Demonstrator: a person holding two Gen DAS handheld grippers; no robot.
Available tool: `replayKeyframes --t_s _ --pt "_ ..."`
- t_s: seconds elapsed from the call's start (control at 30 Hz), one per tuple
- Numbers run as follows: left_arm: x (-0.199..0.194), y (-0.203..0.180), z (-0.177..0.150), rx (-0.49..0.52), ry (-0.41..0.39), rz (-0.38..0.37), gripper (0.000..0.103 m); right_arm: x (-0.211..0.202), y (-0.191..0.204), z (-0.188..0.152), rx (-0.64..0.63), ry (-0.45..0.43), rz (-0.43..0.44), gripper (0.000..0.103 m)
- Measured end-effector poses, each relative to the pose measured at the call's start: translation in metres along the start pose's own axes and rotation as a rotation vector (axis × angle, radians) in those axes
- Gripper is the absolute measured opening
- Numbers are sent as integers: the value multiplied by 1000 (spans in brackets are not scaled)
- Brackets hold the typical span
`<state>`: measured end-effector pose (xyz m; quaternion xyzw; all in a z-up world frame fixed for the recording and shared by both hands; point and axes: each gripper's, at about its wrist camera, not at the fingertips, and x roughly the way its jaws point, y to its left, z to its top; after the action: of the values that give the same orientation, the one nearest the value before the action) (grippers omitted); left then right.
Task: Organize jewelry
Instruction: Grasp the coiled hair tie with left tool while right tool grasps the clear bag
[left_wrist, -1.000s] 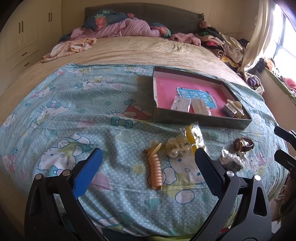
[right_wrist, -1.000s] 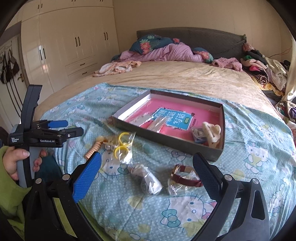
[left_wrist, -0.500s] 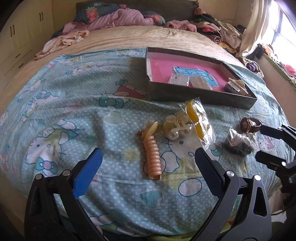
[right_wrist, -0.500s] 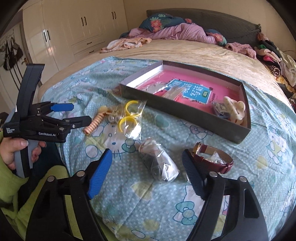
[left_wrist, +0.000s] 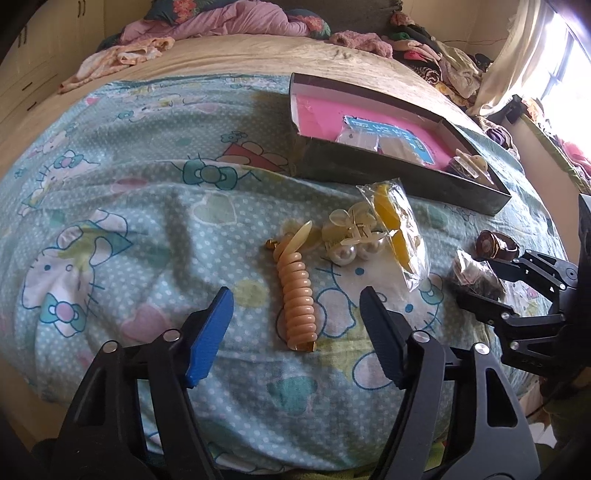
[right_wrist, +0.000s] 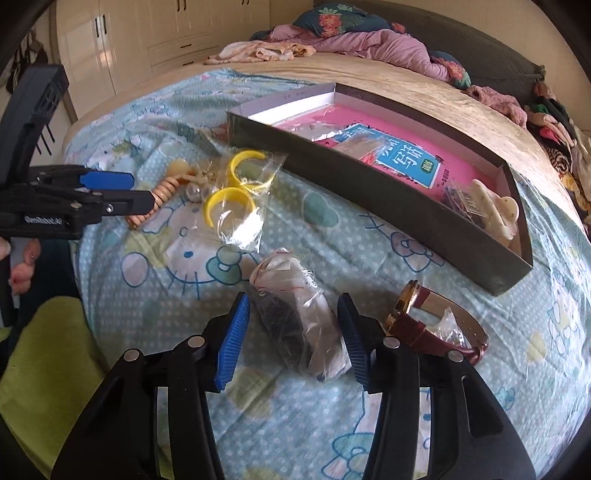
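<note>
While both spread wide | left claw (left_wrist: 295, 314) flanks peach spiral hair tie (left_wrist: 296, 295) | right claw (right_wrist: 293, 325) straddles crumpled plastic pouch (right_wrist: 295, 314)

Home bedroom, bed (right_wrist: 406, 85), wardrobe (right_wrist: 122, 40), strewn clothes (left_wrist: 443, 62)

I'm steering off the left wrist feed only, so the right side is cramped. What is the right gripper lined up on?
Observer: The right gripper is open, fingers either side of a clear bag with dark contents.
Operator: And that watch beside it?
Observer: The watch lies just right of the bag, with a maroon strap and gold case, outside the fingers.
Operator: What's in the yellow packet?
Observer: Two open yellow rings in clear plastic.
</note>
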<state>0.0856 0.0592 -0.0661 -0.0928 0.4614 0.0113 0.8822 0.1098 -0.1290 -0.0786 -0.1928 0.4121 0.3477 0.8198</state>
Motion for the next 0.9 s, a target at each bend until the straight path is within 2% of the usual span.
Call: replayKeyframes --t_s 0.07,0.13,0.27,0.4,0.5,0.73,0.9 --pt "3 0 0 1 14 -1 51 7 1 0 -21 6 -10 47" --pt "6 -1 0 3 25 1 39 13 2 0 -32 6 -11 47" --pt "14 -3 0 11 52 -1 38 18 0 1 -24 -8 -6 47" --pt "21 -3 -1 21 77 1 34 13 1 1 -35 -22 21 39" --pt "19 -4 -2 26 71 -3 13 8 1 0 -21 -32 59 37" --pt "-2 -13 -1 66 -7 1 11 -11 4 -4 36 -50 132 36" --pt "-24 -16 6 80 -78 12 11 -29 4 1 36 -82 133 35"
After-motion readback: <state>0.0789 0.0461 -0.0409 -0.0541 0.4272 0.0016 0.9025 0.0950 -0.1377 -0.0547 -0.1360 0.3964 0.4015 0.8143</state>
